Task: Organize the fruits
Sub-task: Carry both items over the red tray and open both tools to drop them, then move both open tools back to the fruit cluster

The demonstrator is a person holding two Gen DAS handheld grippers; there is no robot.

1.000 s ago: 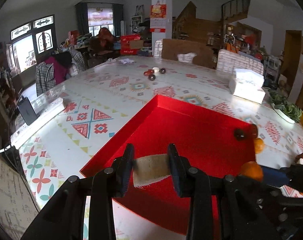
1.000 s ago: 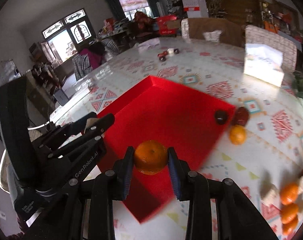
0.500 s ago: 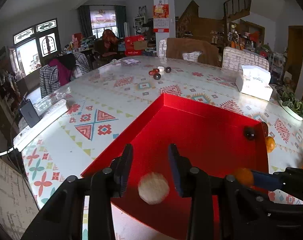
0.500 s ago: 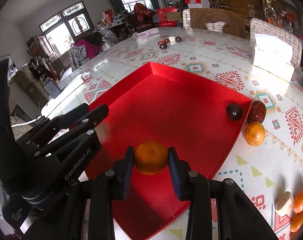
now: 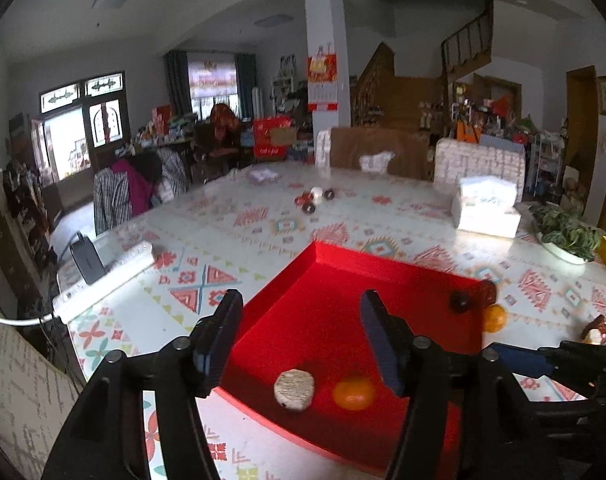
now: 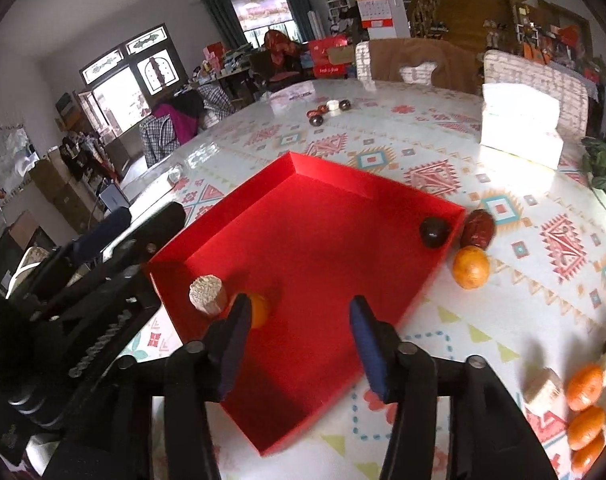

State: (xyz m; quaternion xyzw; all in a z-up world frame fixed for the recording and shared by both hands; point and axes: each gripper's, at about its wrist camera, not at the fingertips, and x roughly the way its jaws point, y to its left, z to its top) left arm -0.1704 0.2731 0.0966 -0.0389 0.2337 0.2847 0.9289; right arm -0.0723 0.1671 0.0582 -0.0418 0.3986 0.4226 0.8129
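Since a second ago, both grippers, left (image 5: 299, 328) and right (image 6: 299, 330), have spread wide and empty; biscuit (image 5: 294, 390) and mandarin (image 5: 353, 392) now sit in red tray (image 5: 343, 280)'s near corner, two sorted.

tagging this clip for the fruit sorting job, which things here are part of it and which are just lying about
Part of the job:
- red tray
- orange in the tray
- beige piece beside it
- dark round fruit in the tray's corner
- orange and red date just outside the tray
- loose oranges on the table

Just lying about:
- tissue box
- leafy greens
- power strip
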